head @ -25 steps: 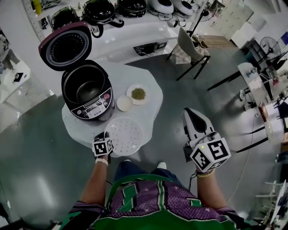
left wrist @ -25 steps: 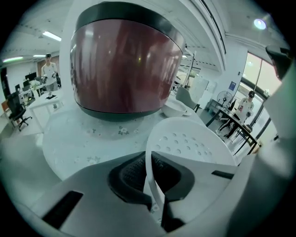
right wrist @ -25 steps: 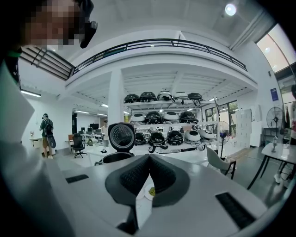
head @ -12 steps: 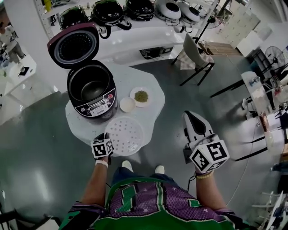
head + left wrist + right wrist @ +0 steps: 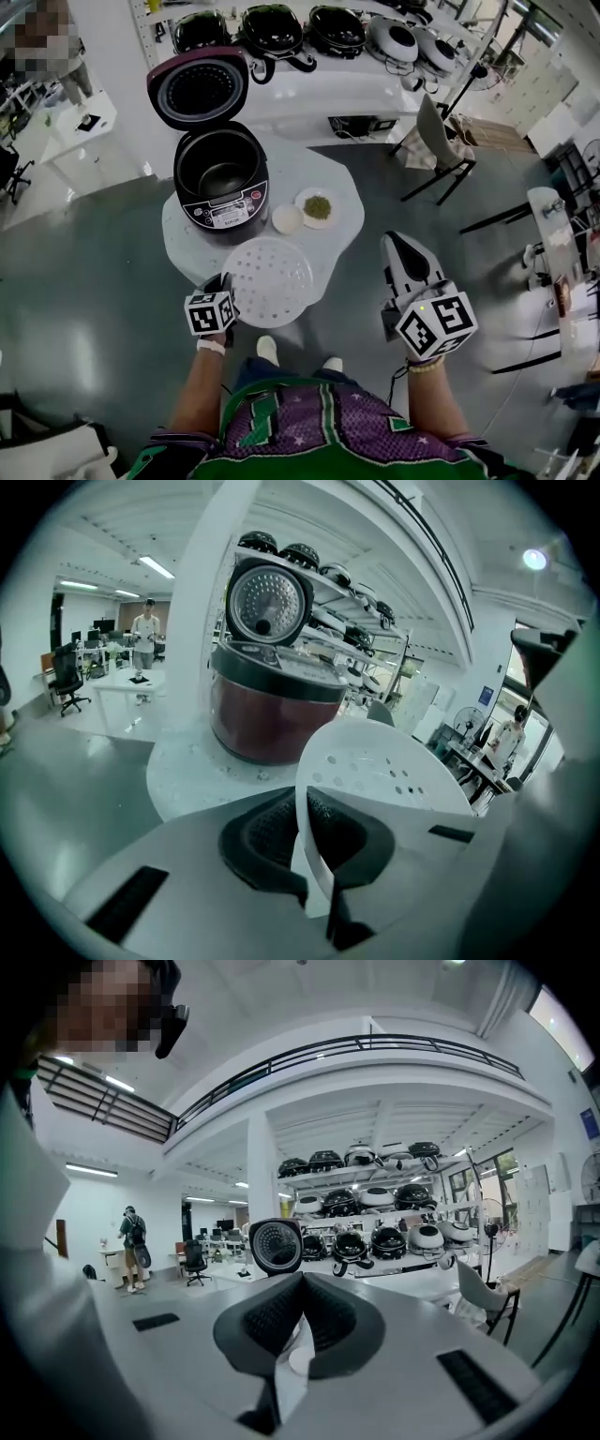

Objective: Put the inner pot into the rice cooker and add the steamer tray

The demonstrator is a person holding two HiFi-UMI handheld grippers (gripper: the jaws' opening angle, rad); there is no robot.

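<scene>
The rice cooker [image 5: 223, 187] stands open on the round white table [image 5: 183, 239], lid [image 5: 199, 89] tipped back, and the dark inner pot [image 5: 225, 176] sits inside it. My left gripper [image 5: 225, 284] is shut on the near-left rim of the white perforated steamer tray [image 5: 270, 281] and holds it up over the table's near edge. In the left gripper view the tray [image 5: 384, 771] stands tilted between the jaws of the left gripper [image 5: 307, 841], with the cooker [image 5: 272, 714] behind. My right gripper [image 5: 401, 248] is shut and empty, off the table to the right, its jaws [image 5: 298, 1321] pointing at the cooker's lid [image 5: 276, 1246].
A small white dish [image 5: 287, 219] and a plate of green grains [image 5: 317, 206] lie to the right of the cooker. A long counter with several other cookers [image 5: 309, 28] runs behind. A chair [image 5: 436, 141] stands at the back right. A person stands at desks far left.
My left gripper has risen with the steamer tray, which now hangs above the table's near edge. The right gripper has stayed where it was.
</scene>
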